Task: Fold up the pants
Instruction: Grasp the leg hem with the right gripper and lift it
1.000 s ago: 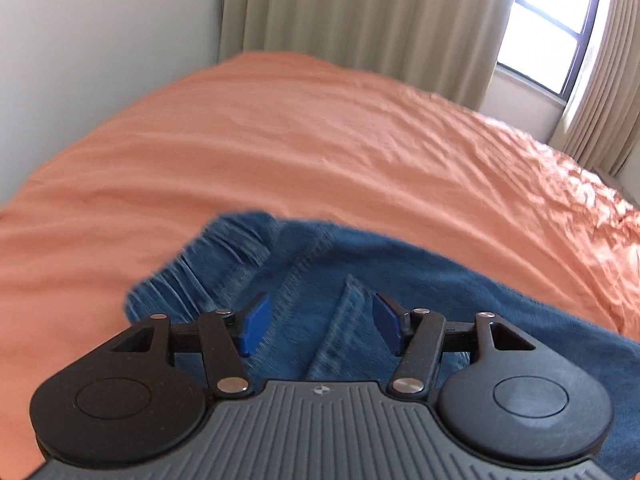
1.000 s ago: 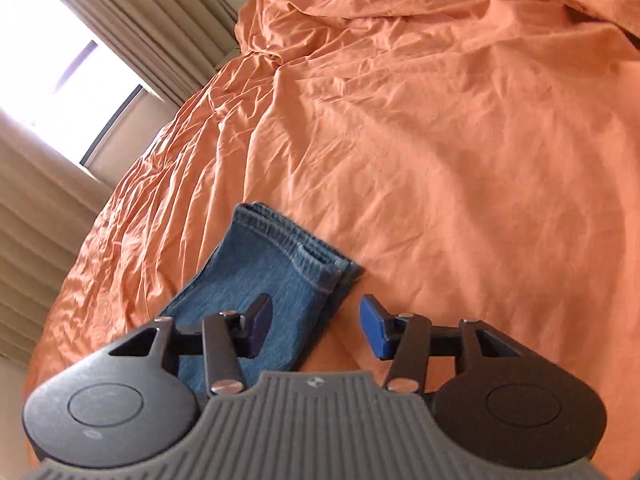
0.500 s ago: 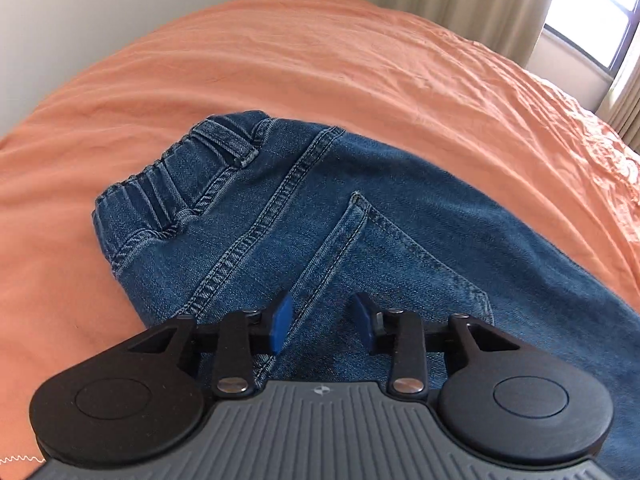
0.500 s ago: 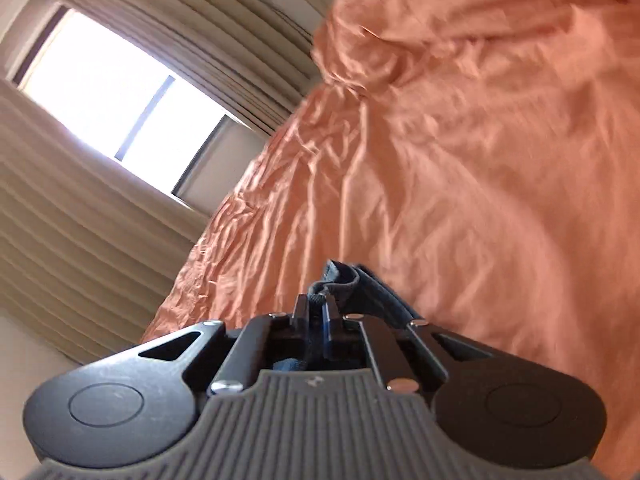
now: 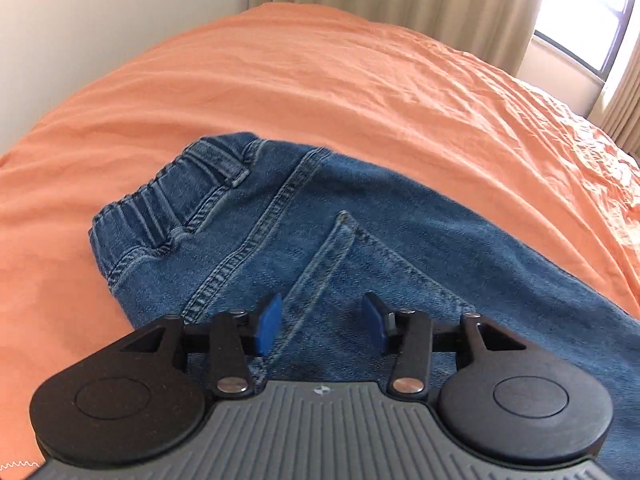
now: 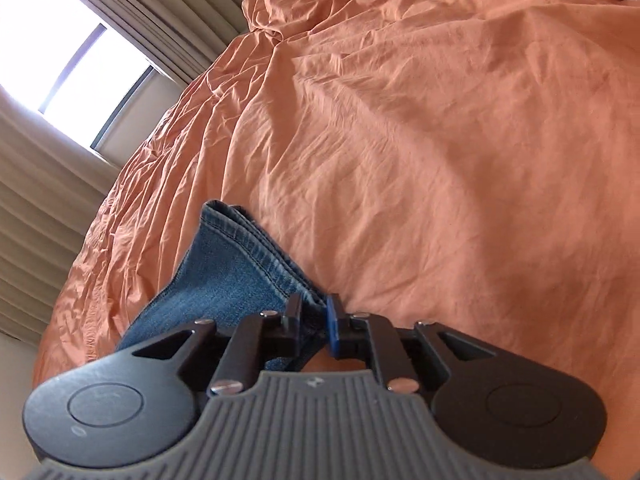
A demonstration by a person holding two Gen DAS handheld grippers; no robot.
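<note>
Blue jeans (image 5: 320, 240) lie flat on the orange bed cover (image 5: 320, 80), with the elastic waistband (image 5: 160, 208) at the left. My left gripper (image 5: 322, 308) hovers over the seat by the back pocket seam. Its jaws are opening and nothing is pinched between them. In the right wrist view the leg end of the jeans (image 6: 224, 280) runs up to my right gripper (image 6: 314, 308). The near corner of the stitched hem (image 6: 256, 248) fills the narrow gap between the pads and touches both, while the jaws are opening.
The wrinkled orange cover (image 6: 440, 160) stretches far beyond the jeans. A pale wall (image 5: 100, 20) and beige curtains (image 5: 380, 0) stand behind the bed, with a bright window (image 5: 592, 8) at the right. The same window (image 6: 60, 40) shows at the right wrist view's upper left.
The right gripper closed on the hem corner, then its jaws parted slightly with the hem still between them, and it sank toward the bed. The left jaws narrowed, then widened again over the seat.
</note>
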